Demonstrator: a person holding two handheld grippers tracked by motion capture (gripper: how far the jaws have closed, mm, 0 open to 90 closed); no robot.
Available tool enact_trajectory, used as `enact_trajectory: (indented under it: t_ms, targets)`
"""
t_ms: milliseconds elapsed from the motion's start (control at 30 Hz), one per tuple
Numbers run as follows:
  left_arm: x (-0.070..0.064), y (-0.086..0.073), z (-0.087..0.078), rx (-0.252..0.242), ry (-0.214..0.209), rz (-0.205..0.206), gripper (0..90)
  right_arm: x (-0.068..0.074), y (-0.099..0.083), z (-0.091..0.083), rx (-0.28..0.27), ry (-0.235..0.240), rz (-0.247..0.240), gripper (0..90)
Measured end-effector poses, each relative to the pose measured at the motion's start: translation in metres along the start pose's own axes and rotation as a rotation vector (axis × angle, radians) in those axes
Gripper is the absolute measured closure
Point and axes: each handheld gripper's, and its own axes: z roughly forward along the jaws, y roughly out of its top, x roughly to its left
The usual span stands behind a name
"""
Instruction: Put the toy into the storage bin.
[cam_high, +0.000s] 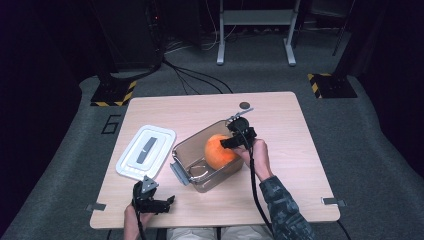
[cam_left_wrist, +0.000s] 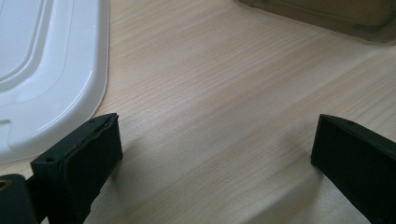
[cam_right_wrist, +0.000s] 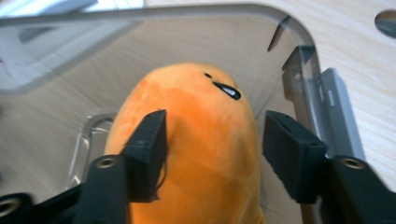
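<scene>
The plush (cam_high: 219, 151), an orange egg-shaped toy with a small stitched face, sat inside the clear box (cam_high: 186, 149) at the middle of the table (cam_high: 290, 130). It looked soft and light, likely to squash under pressure and spring back, with a fuzzy skin that should not slip; nothing about it seemed fragile. The best hold seemed to be across its rounded middle, where the body is fullest and the jaws can sink in a little.

The right gripper (cam_right_wrist: 212, 140) was placed just so: its jaws stood on either side of the plush (cam_right_wrist: 196, 154), the left one pressed against the fabric, the right one just beside it or barely touching, so the grip looked loose or half released rather than firm.

The left gripper (cam_high: 150, 202) rested near the table's front edge, jaws spread wide over bare wood, with the white lid (cam_left_wrist: 42, 70) just beside it.
</scene>
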Motion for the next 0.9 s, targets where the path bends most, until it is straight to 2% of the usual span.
enact_trajectory:
  t_ms: [233, 300, 433, 633, 900]
  targets:
    - [0.0, 0.0, 0.0, 0.0, 0.001, -0.001, 1.7, -0.003, -0.007, -0.019, -0.079, 0.03, -0.007, 20.7]
    - [0.0, 0.0, 0.0, 0.0, 0.0, 0.0, 1.7, -0.003, -0.01, -0.026, -0.1, 0.031, -0.026, 14.9]
    - [0.0, 0.0, 0.0, 0.0, 0.0, 0.0, 1.7, -0.004, -0.017, -0.037, -0.128, 0.048, -0.057, 13.2]
    - [0.0, 0.0, 0.0, 0.0, 0.0, 0.0, 1.7, -0.01, -0.031, -0.054, -0.157, 0.031, -0.089, 4.5]
    - [0.0, 0.0, 0.0, 0.0, 0.0, 0.0, 1.7, -0.025, -0.056, -0.074, -0.187, -0.004, -0.088, 0.0]
